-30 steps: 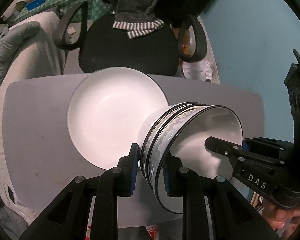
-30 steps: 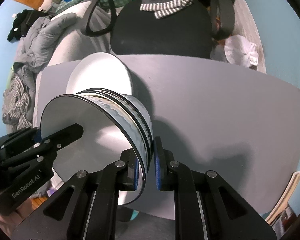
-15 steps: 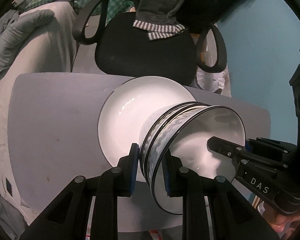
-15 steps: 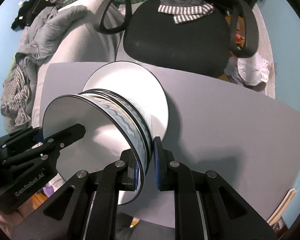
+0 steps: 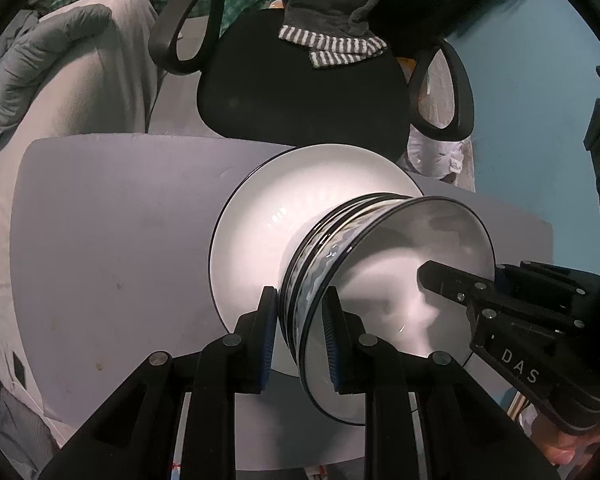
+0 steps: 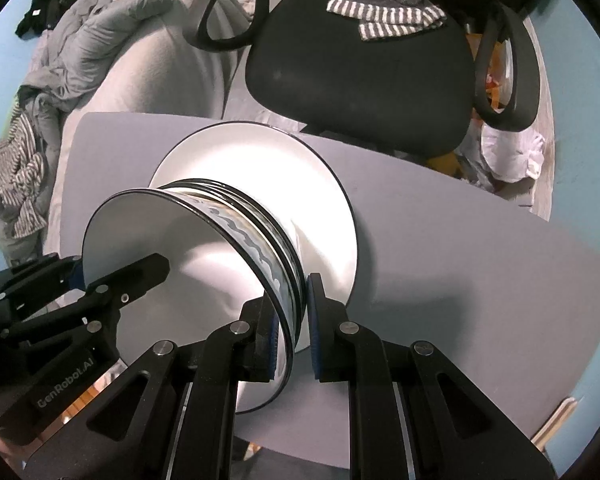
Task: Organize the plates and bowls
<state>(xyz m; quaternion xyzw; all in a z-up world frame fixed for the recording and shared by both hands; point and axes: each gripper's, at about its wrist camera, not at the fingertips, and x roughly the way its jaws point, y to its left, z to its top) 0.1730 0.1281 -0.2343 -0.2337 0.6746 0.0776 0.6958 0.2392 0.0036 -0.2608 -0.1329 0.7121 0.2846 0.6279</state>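
Gripping opposite rims of stacked bowls (image 5: 380, 280), left gripper (image 5: 300, 332) and right gripper (image 6: 290, 328) are holding them over plate (image 5: 260, 240).

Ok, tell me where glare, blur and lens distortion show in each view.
Left wrist view: glare on the plate, motion smear inside the bowl stack, table edges bowed by the fisheye. Right wrist view: sharper, the bowl stack evenly lit, its dark shadow on the table, black corners.

We see the stacked bowls (image 5: 340, 264) over the plate (image 5: 284, 208) on the counter (image 5: 112, 240), the office chair (image 5: 300, 92) behind it, bedding (image 5: 60, 92) to its left.
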